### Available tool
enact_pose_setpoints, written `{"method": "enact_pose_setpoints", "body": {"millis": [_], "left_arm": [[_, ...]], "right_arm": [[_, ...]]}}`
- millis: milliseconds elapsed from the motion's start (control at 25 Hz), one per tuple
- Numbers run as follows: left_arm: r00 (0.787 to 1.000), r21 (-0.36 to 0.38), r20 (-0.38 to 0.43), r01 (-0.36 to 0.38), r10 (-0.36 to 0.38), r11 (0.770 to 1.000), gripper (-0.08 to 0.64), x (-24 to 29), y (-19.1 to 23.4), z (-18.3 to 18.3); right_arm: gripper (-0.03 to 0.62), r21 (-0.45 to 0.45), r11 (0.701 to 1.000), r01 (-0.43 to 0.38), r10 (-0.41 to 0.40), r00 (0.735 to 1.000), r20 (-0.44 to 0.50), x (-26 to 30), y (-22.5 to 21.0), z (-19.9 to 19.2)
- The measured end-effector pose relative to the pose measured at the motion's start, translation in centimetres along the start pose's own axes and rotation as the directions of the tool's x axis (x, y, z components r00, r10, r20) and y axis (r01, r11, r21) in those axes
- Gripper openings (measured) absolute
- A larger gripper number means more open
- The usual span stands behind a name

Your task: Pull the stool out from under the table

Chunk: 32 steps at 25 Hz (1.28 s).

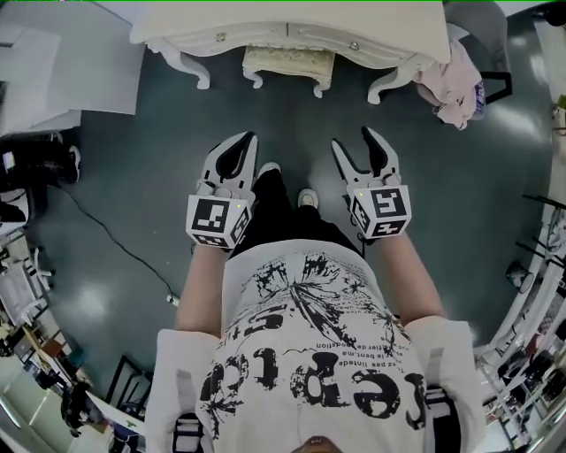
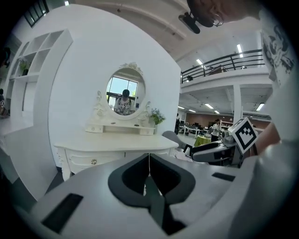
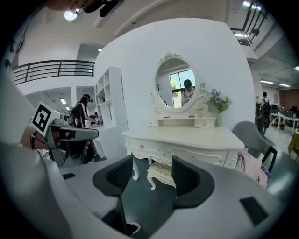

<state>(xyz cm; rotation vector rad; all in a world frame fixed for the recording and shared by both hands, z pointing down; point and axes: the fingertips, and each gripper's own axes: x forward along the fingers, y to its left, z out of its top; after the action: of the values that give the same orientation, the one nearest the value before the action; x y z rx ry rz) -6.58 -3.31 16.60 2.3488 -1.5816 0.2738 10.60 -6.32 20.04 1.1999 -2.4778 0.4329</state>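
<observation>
— Where is the stool (image 1: 289, 62) sitting, and what are we holding?

— It's sitting at twelve o'clock, tucked between the legs under the bench (image 1: 265, 19), well apart from both claws. We're holding nothing. The left claw (image 1: 250, 139) is pressing its jaws together on empty air, and the right claw (image 1: 352, 140) is keeping its jaws wide apart, also empty.

— So what are we worrying about?

— We're thinking the left claw is going to bump the seat rather than grip it unless we're opening it first. If only the right one is gripping, the stool is likely swinging as we're pulling and knocking the curved bench leg (image 1: 199, 75) at eleven o'clock.

— Anything nearer to us?

— We're pulling toward six o'clock, so our own shoes (image 1: 306, 196) are getting in the stool's way. A cable (image 1: 115, 239) is lying on the floor at eight o'clock, and we're risking a trip if we're stepping back that way.
</observation>
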Motion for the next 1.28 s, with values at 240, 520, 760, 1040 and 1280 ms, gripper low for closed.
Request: {"method": "enact_pose_setpoints", "body": {"millis": [240,520,760,1040,1280], "left_arm": [[0.993,-0.023,-0.060,0.102,-0.103,0.995,0.021,6.7,5.0,-3.4],[0.980,-0.041,-0.109,0.160,-0.164,0.986,0.021,13.5,10.3,-10.1],[0.967,-0.120,-0.167,0.174,-0.192,0.977,0.021,17.7,12.0,-19.3],[0.965,-0.113,-0.186,0.167,-0.186,0.979,0.021,22.3,12.8,-29.6],[0.964,-0.031,-0.186,0.187,-0.189,0.982,0.021,25.7,15.0,-35.5]], "right_arm": [[0.262,0.056,0.993,0.106,-0.103,0.993,-0.054,6.5,-2.7,-2.8],[0.262,0.077,0.983,0.166,-0.153,0.976,-0.156,15.1,-5.2,-10.0],[0.262,0.093,0.976,0.196,-0.171,0.959,-0.226,22.3,-6.8,-19.6],[0.262,0.095,0.970,0.225,-0.192,0.944,-0.268,29.1,-9.6,-30.8],[0.262,-0.017,0.966,0.256,-0.251,0.929,-0.270,33.3,-13.0,-36.9]]}}
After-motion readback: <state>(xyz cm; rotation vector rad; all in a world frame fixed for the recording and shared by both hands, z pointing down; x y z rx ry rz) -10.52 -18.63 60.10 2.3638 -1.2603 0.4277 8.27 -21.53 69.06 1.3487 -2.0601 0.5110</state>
